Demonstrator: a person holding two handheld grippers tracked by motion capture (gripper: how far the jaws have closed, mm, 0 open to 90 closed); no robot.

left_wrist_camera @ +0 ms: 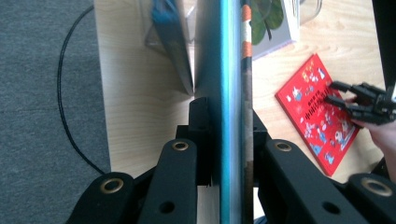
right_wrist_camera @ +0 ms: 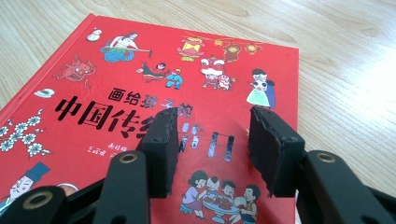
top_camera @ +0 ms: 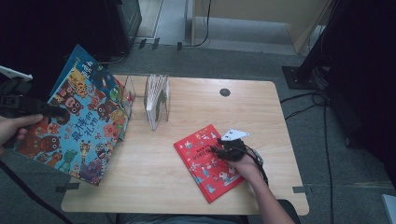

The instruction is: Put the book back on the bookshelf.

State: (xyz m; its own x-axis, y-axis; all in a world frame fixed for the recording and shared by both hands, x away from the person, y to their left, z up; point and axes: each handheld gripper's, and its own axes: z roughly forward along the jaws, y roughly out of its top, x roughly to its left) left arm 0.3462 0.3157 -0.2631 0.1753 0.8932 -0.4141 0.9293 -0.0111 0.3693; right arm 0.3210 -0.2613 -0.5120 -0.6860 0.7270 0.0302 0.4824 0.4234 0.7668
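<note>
Left gripper (left_wrist_camera: 229, 140) is clamped on the edge of the large picture book (top_camera: 79, 121), held tilted over the table's (top_camera: 154, 172) left side; stiff boards are judged pinchable near the spine; right gripper (right_wrist_camera: 212, 140) is spread above the red book (right_wrist_camera: 140, 93).

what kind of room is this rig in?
Probably a lab or recording workspace, not a home: a small wooden table on grey carpet, loose cables trailing across the floor, and black stands or equipment around it. Picture books serve as props.
</note>
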